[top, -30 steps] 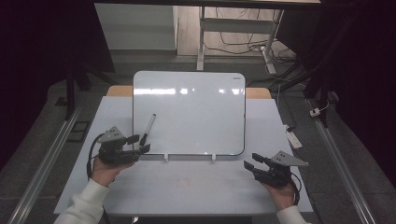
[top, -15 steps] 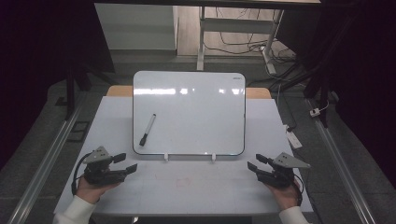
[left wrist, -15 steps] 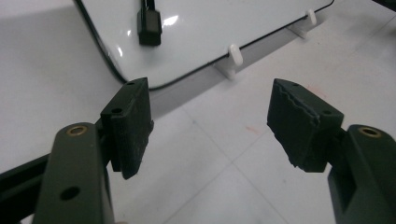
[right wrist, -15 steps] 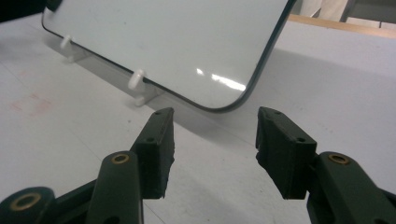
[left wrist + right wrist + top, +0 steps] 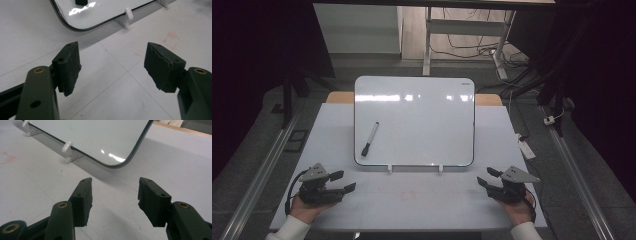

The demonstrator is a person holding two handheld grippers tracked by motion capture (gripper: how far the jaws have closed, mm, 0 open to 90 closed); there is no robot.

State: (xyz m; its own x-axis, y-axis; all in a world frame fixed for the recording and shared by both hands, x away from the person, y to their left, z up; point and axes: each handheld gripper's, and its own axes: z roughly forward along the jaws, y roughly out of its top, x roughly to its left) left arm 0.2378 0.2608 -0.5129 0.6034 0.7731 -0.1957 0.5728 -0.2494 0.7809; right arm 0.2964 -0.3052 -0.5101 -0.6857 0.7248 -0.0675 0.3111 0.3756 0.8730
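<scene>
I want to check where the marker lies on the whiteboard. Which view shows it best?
The high view: the whole marker lies on the whiteboard, near its left edge. The left gripper view catches just its black end at the top edge.

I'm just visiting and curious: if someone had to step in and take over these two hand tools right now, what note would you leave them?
Left gripper: open, holding nothing, low over the table's near left corner.
Right gripper: open, holding nothing, at the near right corner.
Whiteboard: lies in the middle of the table on small white clips, wiped blank as far as I can see.
Marker: lies on the whiteboard's left part, capped end toward you, untouched by either gripper.
Done: marker set down. Left: probably nothing, or pick the marker up again.
</scene>
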